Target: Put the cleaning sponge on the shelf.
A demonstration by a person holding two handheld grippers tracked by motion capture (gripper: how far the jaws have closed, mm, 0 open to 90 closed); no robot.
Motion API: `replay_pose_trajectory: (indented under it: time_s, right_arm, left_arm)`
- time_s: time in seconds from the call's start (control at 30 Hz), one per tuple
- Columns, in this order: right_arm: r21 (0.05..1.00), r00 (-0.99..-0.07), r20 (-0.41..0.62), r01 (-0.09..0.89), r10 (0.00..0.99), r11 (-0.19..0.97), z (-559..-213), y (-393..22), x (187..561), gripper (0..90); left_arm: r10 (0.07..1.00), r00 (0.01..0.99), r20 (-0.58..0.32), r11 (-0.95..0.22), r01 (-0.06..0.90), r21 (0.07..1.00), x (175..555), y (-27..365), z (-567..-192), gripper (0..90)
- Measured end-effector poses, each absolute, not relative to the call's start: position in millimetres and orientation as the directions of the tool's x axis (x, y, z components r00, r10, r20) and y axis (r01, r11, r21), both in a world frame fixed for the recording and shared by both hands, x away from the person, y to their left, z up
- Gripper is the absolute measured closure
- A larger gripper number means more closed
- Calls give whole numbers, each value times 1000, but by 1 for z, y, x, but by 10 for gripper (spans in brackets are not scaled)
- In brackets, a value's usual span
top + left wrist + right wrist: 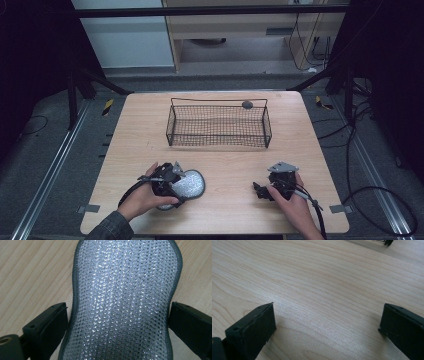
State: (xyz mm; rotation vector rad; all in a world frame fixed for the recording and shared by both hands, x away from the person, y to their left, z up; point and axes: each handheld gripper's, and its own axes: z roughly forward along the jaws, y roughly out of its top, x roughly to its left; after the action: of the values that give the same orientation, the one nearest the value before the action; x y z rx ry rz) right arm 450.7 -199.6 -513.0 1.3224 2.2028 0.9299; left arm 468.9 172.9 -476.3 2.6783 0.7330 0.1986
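So left gripper (117, 322) straddles the silver scrubber (125, 297) mid-frame, jaws apart; right gripper (327, 327) gapes wide over bare table (317, 277).

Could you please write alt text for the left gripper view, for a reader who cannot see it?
A silvery, glittering scrubbing pad with a grey stitched edge lies on the pale wooden table, seen close up. The left claw straddles its narrow waist, one black jaw on each side, open and not yet squeezing it.
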Motion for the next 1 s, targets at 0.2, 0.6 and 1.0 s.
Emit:
replay_pose_trajectory:
  time_s: [0.2, 0.6, 1.0]
  right_arm:
    - [716, -470, -3, 615, 882, 330, -513, -200, 451, 4]
    - [716, -472, -6, 614, 882, 333, -513, -200, 450, 4]
    - [718, -472, -12, 610, 882, 336, -513, -200, 451, 4]
  left_arm:
    - [508, 860, 33, -812, 466, 351, 473, 169, -482, 0]
    - [507, 860, 56, -808, 451, 379, 472, 169, -477, 43]
    - [486, 846, 217, -816, 351, 459, 478, 162, -437, 48]
